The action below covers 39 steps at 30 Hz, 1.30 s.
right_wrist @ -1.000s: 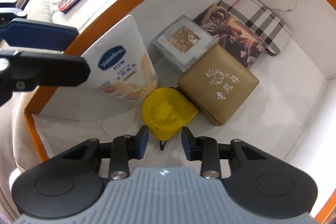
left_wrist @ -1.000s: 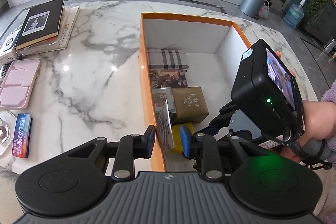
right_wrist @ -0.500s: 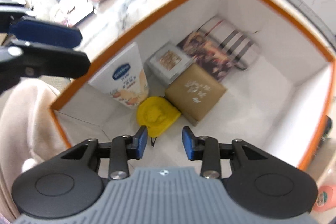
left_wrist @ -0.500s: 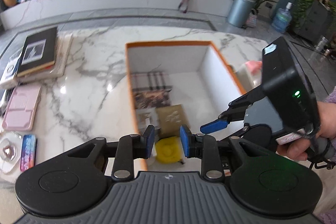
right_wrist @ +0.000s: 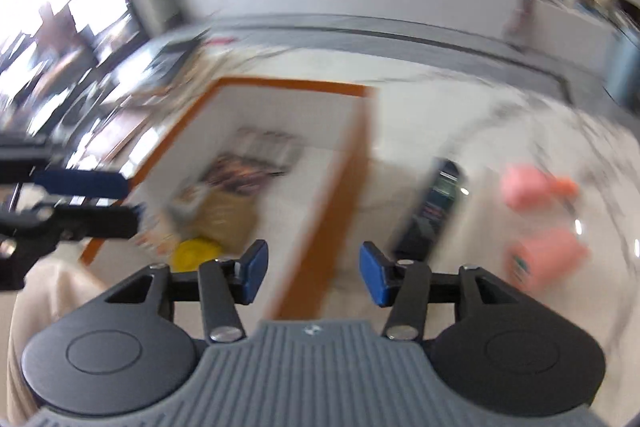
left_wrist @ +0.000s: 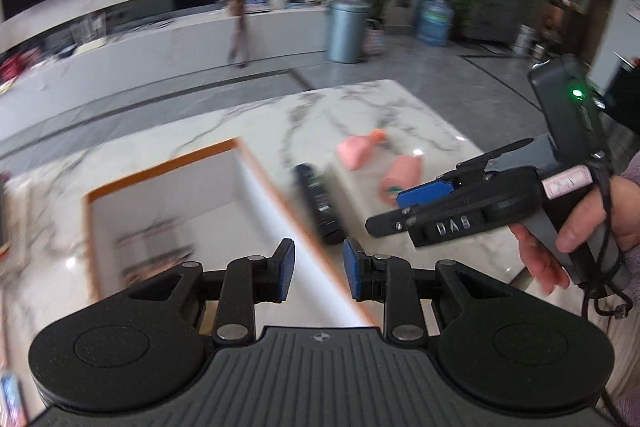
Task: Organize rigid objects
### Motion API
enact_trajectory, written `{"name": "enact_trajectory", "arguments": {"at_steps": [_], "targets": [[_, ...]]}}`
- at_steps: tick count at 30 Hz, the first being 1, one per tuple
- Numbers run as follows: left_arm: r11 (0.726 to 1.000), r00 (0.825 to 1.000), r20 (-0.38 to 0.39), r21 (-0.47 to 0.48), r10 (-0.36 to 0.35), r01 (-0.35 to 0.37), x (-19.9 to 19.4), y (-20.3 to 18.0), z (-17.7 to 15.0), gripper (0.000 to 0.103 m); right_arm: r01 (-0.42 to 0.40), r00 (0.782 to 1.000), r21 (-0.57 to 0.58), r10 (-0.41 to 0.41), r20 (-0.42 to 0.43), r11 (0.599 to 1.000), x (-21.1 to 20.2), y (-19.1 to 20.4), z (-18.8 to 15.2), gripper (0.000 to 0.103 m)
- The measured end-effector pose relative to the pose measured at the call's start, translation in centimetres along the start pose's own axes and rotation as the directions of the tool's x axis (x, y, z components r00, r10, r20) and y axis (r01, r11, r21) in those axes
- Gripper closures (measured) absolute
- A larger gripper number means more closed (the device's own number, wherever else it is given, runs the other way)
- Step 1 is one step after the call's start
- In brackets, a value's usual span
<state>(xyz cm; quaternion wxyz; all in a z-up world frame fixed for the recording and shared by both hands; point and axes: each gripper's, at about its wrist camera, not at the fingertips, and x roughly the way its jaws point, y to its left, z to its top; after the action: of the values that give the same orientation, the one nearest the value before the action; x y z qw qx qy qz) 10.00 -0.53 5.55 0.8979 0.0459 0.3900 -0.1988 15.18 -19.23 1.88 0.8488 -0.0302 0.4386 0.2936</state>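
1. Orange-rimmed box (left_wrist: 168,163) sits open on my marble table (left_wrist: 360,107); I see it blurred in both wrist views.
2. Inside the box, my right wrist view shows a yellow object (right_wrist: 196,253) at the near end, a tan box (right_wrist: 230,215) just beyond it, then a printed flat item and a plaid pouch (right_wrist: 268,143) toward the far wall. Blur hides finer detail.
3. Outside the box, just beside its right wall, a dark tube (right_wrist: 434,203) lies on the marble. Two pink bottles (right_wrist: 548,259) lie further right, near each other and apart from the tube.
4. My left gripper (left_wrist: 318,271) hangs over the box's right wall with its jaws a narrow gap apart; nothing is between the blue pads.
5. My right gripper (right_wrist: 314,271) hangs over the same wall; its jaws have just been opening and now stand clearly apart, with nothing between them.
6. From my left wrist view, a hand (left_wrist: 576,227) grips the right gripper's handle at the right edge, its blue pads pointing toward the tube.
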Motion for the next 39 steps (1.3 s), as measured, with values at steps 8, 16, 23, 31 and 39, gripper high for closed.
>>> {"name": "enact_trajectory", "arguments": {"at_steps": [8, 16, 23, 31, 39], "targets": [[0.989, 0.997, -0.016, 0.131, -0.073, 0.075, 8.0, -3.9, 3.8, 0.071, 0.133, 0.987, 0.443, -0.161, 0.025, 0.887, 0.3, -11.9, -2.6, 0.048], [0.971, 0.994, -0.075, 0.221, -0.080, 0.095, 16.7, -5.6, 7.6, 0.066, 0.140, 0.981, 0.721, -0.191, -0.010, 0.679, 5.0, -19.2, -2.0, 0.041], [0.934, 0.990, -0.133, 0.347, -0.047, 0.091, 21.9, -6.2, 10.0, 0.051, 0.125, 0.986, 0.781, -0.163, -0.030, 0.612, 8.7, -21.8, -0.9, 0.040], [0.899, 0.973, -0.229, 0.417, -0.037, 0.133, 27.9, -6.8, 13.0, 0.044, 0.078, 0.991, 0.712, -0.131, 0.020, 0.698, 10.3, -23.5, -1.1, 0.042], [0.864, 0.929, -0.369, 0.468, 0.001, 0.185, 34.4, -8.8, 14.2, 0.050, 0.053, 0.983, 0.662, -0.157, 0.099, 0.748, 9.5, -27.2, -1.8, 0.043]]}}
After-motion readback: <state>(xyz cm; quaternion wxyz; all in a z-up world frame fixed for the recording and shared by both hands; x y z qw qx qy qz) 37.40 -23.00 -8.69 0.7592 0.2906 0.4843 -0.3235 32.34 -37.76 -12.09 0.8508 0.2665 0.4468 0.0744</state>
